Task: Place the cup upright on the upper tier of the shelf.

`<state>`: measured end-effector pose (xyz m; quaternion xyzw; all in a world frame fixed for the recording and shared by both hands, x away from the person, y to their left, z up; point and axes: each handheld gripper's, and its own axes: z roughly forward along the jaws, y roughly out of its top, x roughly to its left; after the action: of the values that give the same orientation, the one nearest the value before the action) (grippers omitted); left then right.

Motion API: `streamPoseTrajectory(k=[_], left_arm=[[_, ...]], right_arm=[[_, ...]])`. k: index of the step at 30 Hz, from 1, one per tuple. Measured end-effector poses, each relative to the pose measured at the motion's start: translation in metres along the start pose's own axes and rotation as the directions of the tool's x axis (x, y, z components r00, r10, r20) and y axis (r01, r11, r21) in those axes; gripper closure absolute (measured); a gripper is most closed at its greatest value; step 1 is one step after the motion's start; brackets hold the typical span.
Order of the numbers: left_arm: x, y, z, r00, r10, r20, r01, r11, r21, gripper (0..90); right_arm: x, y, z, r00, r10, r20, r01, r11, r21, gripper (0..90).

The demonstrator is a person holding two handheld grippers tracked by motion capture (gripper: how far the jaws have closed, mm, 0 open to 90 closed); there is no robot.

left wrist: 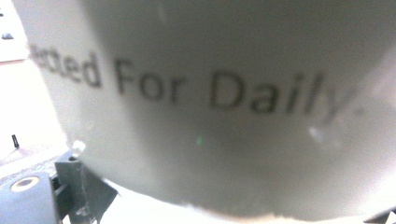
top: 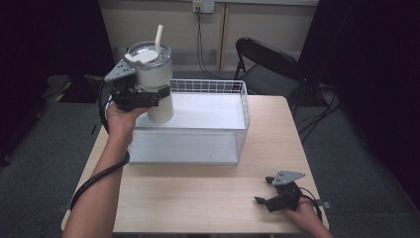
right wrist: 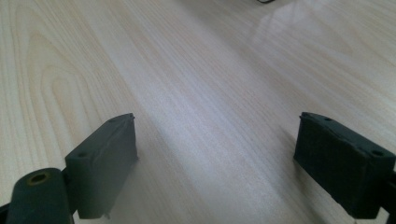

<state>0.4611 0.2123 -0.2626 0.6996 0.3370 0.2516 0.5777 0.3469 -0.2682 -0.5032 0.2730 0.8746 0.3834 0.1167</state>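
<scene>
Above the wire basket's (top: pixel 208 87) left end, the left hand-held gripper (top: pixel 143 96) pinched the white tumbler (top: pixel 154 82) upright, apparently to keep it level; the right hand-held gripper (top: pixel 270 193), jaws spread, rested idle on the table (top: pixel 198 198).

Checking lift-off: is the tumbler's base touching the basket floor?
Apart. In the high view the left gripper holds the tumbler raised, its base above the wire basket's near rim.
</scene>
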Motion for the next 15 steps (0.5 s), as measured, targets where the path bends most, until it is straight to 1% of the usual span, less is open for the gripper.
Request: streamPoseTrajectory(k=[10, 15], left_arm=[[-0.0008, -0.0013, -0.0003, 1.0, 0.001, -0.003, -0.001, 1.0, -0.008, 8.8], [-0.0013, -0.0001, -0.0003, 1.0, -0.003, -0.006, 0.003, 1.0, 0.004, 8.7]], right_arm=[[0.0, 0.0, 0.0, 1.0, -0.004, 0.001, 0.004, 1.0, 0.001, 12.4], [0.0004, -0.0003, -0.0003, 1.0, -0.004, 0.0, 0.004, 1.0, 0.002, 12.4]])
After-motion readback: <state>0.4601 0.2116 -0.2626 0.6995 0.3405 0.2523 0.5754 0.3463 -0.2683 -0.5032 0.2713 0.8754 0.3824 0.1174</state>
